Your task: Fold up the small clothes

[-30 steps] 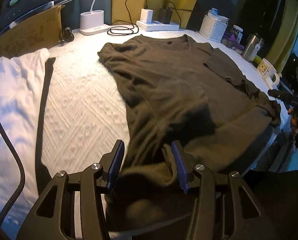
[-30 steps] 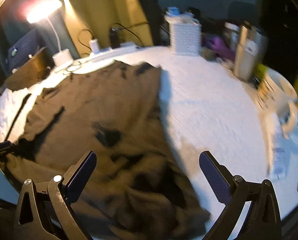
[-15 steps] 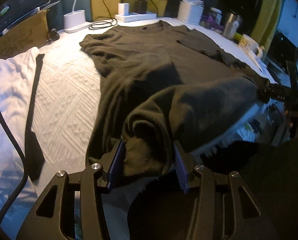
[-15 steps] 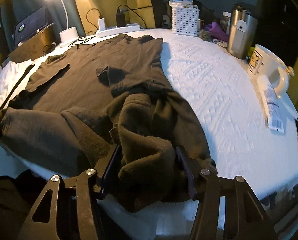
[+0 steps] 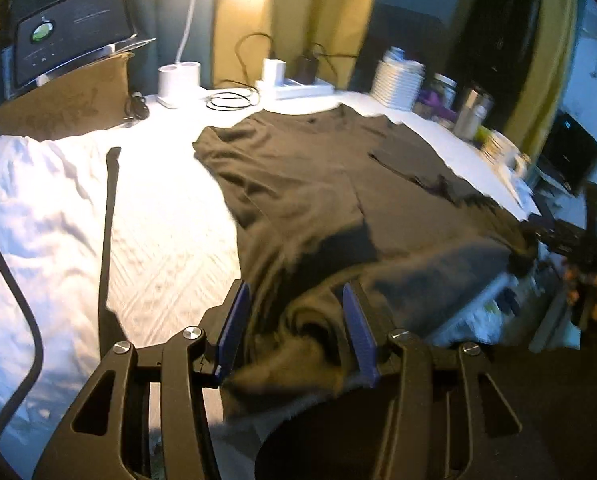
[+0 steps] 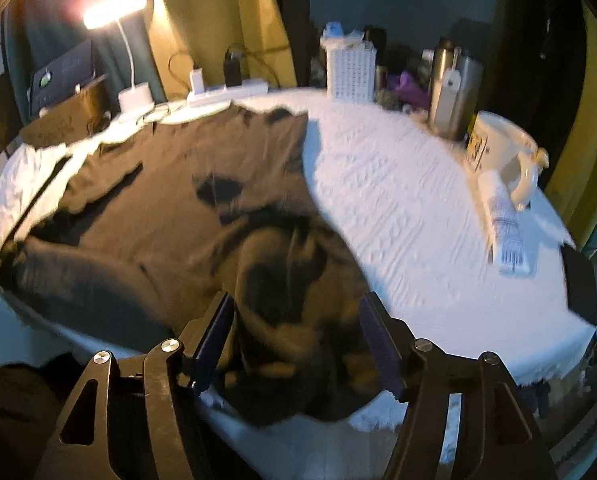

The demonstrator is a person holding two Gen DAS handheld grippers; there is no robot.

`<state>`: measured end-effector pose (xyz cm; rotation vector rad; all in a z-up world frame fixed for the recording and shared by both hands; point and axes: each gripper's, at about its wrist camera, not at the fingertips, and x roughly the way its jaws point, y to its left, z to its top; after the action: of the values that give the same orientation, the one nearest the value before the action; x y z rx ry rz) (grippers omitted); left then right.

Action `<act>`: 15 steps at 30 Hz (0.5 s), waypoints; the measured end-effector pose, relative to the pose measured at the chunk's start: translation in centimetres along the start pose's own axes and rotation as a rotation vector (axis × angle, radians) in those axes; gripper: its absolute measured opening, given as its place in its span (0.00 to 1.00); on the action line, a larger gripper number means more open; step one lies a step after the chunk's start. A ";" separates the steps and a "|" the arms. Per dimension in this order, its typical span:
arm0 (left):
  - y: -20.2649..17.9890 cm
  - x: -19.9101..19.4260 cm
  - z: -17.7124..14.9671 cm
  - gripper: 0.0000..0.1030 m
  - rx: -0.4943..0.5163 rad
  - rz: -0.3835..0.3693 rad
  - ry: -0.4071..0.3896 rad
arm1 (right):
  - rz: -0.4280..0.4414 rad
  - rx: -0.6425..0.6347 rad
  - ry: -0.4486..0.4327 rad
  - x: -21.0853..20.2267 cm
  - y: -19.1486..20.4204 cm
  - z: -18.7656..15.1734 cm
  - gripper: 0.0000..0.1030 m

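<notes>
A dark brown T-shirt [image 5: 322,184] lies spread on the white textured table cover [image 5: 170,216], neckline at the far side. It also shows in the right wrist view [image 6: 186,208]. My left gripper [image 5: 296,328] has its blue pads closed in on the bunched near hem at the shirt's left corner. My right gripper [image 6: 298,340] holds the bunched hem at the right corner, its jaws set wider around the fabric. The right gripper shows at the right edge of the left wrist view [image 5: 570,240].
A white cloth [image 5: 38,208] and a black strap [image 5: 108,208] lie to the left. At the back stand a lamp base [image 5: 177,84], power strip [image 5: 294,88] and white basket [image 6: 350,72]. A steel flask [image 6: 454,88], mug [image 6: 502,148] and tube [image 6: 506,224] sit right.
Both grippers closed on the shirt's near hem corners, lifted and drew the hem toward the table's near edge. Now the right jaws stand a little wider than half a second ago.
</notes>
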<state>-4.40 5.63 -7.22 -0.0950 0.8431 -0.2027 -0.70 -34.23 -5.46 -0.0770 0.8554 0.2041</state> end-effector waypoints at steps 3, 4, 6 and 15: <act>-0.7 1.8 0.5 0.47 0.020 0.044 -0.018 | 0.009 0.019 -0.023 1.0 0.0 1.2 0.65; -0.9 2.3 0.3 0.47 0.037 0.052 -0.014 | 0.009 0.033 -0.019 1.5 0.0 1.4 0.65; -1.4 3.5 -0.3 0.47 0.073 0.093 0.019 | -0.004 0.044 0.001 2.8 0.1 1.5 0.65; -4.3 3.5 -5.0 0.46 0.188 0.086 0.092 | 0.000 -0.005 0.080 4.5 1.8 -1.9 0.65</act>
<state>-6.51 0.63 -12.40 0.1275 0.9140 -0.2056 0.40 -32.13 -10.02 -0.0902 0.9346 0.2039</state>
